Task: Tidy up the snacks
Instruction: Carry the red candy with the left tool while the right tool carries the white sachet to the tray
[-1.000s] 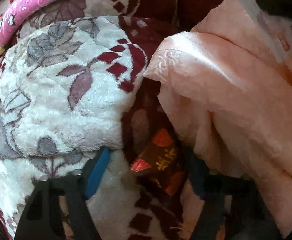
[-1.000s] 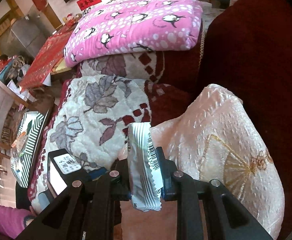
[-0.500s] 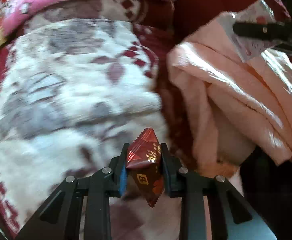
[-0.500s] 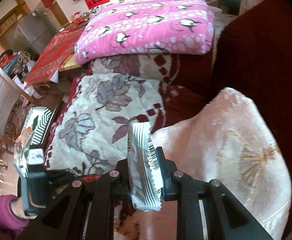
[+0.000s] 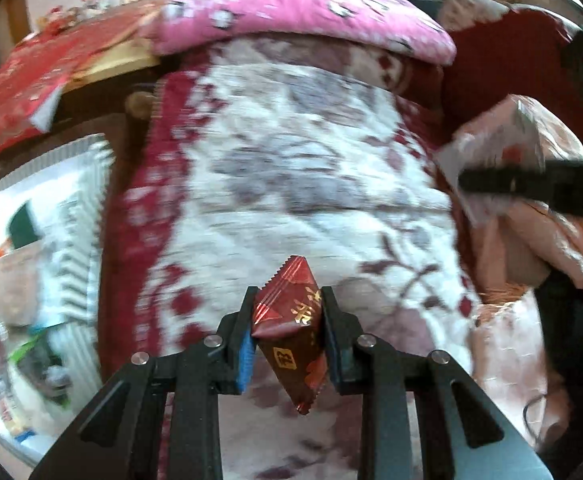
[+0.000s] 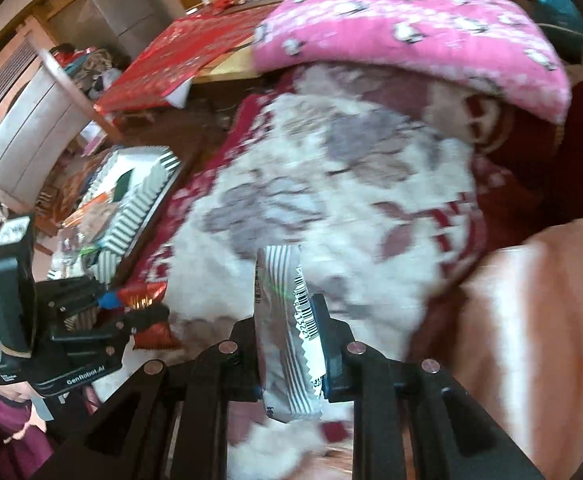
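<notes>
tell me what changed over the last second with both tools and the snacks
The left tool closed on the red snack packet that lay in the blanket fold, lifted it and swung left toward the striped tray. The right tool kept its grip on the white striped packet throughout.

Floral fleece blanket [image 5: 291, 184] carries a pink penguin quilt [image 5: 291, 12]

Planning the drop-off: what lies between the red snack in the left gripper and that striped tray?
In the left wrist view, only the floral blanket and its red border lie between the red snack and striped tray.
</notes>
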### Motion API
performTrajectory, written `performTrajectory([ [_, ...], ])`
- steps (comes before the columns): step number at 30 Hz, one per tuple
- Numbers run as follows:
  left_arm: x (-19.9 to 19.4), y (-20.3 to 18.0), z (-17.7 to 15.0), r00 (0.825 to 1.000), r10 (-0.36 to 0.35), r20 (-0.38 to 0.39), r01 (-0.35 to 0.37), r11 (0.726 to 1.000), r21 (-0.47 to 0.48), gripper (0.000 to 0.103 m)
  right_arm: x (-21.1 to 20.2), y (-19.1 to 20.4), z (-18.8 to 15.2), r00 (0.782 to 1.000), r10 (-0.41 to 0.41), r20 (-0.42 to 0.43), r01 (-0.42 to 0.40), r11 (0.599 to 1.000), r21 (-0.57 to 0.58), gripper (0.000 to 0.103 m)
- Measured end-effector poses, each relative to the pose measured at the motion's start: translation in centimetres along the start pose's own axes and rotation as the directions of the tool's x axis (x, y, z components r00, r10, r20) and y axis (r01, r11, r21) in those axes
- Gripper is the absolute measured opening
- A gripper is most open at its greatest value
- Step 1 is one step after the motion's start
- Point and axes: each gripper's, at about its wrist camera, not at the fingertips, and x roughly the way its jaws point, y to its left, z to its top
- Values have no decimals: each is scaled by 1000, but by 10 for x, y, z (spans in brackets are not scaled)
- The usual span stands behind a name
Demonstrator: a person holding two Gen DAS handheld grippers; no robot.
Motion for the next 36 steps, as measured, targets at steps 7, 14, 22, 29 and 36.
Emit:
performTrajectory([
  [7,-29,53,-13,995,84,48,-81,995,-66,28,43,75,-1,996,84,-39,-87,994,-64,21],
  [14,-53,99,-22,986,145,77,-133,981,-138,28,68,135,10,991,111,-75,-120,983,-140,21],
  [22,-77,142,-31,976,192,101,-167,962,-216,28,82,190,29,987,131,-89,-147,965,-219,21],
  [29,-93,190,-47,970,221,97,-181,932,-314,28,98,240,42,985,136,-105,-162,940,-299,21],
  [36,-94,224,-64,972,223,79,-177,906,-385,28,134,298,54,991,32,-131,-86,899,-429,21],
])
